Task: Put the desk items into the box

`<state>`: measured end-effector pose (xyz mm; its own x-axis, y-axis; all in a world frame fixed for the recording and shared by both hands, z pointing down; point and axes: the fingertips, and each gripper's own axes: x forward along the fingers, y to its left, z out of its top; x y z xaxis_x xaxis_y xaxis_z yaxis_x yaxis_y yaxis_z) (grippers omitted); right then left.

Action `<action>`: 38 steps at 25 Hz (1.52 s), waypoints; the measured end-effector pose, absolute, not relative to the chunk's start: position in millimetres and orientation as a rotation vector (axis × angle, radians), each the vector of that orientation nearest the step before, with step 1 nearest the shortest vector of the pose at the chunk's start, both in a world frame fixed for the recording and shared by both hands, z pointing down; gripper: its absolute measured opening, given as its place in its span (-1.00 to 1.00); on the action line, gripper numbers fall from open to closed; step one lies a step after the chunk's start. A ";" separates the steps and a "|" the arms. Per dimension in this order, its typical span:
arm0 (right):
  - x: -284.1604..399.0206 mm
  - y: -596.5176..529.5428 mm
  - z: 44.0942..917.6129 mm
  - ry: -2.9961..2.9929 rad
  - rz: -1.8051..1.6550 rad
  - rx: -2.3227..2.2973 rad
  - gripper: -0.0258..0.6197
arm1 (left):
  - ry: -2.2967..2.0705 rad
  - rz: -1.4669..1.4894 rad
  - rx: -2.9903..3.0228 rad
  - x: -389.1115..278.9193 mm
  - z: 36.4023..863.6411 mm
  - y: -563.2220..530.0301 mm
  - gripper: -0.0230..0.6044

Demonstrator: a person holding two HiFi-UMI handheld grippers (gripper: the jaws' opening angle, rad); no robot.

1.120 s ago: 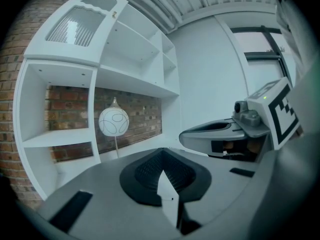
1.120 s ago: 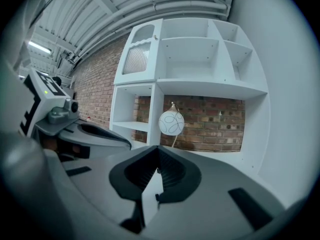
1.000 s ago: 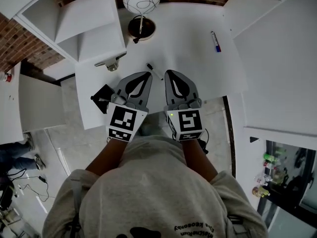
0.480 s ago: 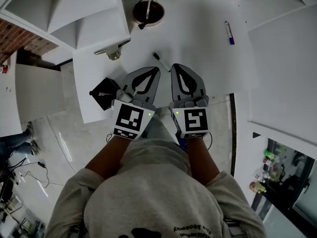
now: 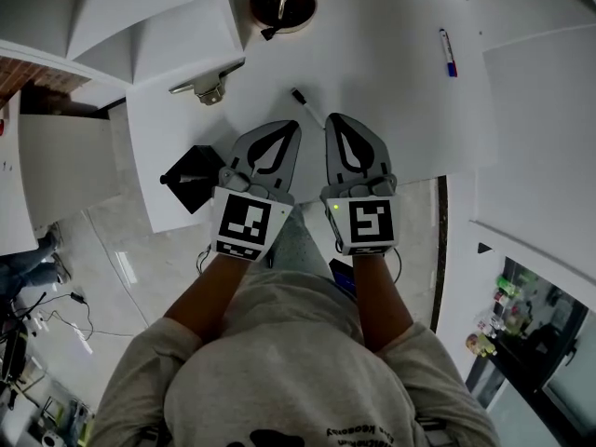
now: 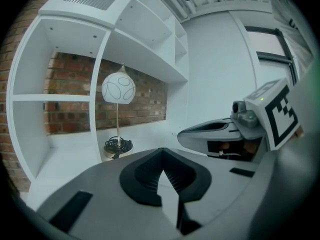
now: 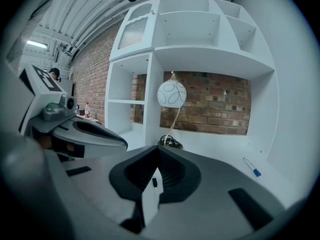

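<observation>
Desk items, all lying on the white desk (image 5: pixel 391 101): a black marker (image 5: pixel 305 107), a blue-capped pen (image 5: pixel 448 52) and a silvery metal piece (image 5: pixel 207 88).

- We see the black marker lying at a slant just ahead of the two gripper tips, near the gap between them and touching neither.
- The blue-capped pen lies well apart, toward the far right of the desk; the right gripper view shows it too (image 7: pixel 251 167), near the right side wall.
- The silvery metal piece sits at the foot of the shelf unit (image 5: pixel 140 35), to the left of the marker.
- A black angular object (image 5: pixel 191 178) sits at the desk's left edge, just beside the left gripper; we cannot tell what it is.
- The lamp (image 6: pixel 118 88) stands at the back in front of the brick wall (image 7: pixel 210 109), with a cord coiled on its base (image 5: pixel 282 3).

Left gripper (image 5: pixel 287 130): in its own view the jaws meet at the tips (image 6: pixel 162 151), with nothing between them.
Right gripper (image 5: pixel 339 127): its jaws are likewise closed together (image 7: pixel 159 149) and hold nothing.
The two are held side by side over the near edge of the desk, both pointing toward the back wall.
</observation>
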<state>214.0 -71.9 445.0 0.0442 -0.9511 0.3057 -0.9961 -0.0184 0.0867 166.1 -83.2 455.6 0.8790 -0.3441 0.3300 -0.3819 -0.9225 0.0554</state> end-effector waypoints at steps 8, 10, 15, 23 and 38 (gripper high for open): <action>215.6 -89.1 475.6 -1.991 0.296 2.016 -0.87 | -0.573 0.522 2.897 174.9 480.4 -89.9 -0.90; 218.0 -91.6 481.6 -1.993 0.309 1.997 -0.87 | -0.582 0.531 2.879 177.0 486.7 -92.3 -0.90; 223.6 -95.2 500.1 -1.988 0.347 1.926 -0.86 | -0.601 0.565 2.843 183.2 502.4 -95.5 -0.90; 223.2 -97.7 532.4 -2.006 0.450 1.807 -0.86 | -0.640 0.617 2.790 192.4 521.3 -102.0 -0.90; 222.8 -110.1 591.0 -1.952 0.587 1.565 -0.66 | -0.701 0.696 2.712 197.8 553.0 -116.5 -0.90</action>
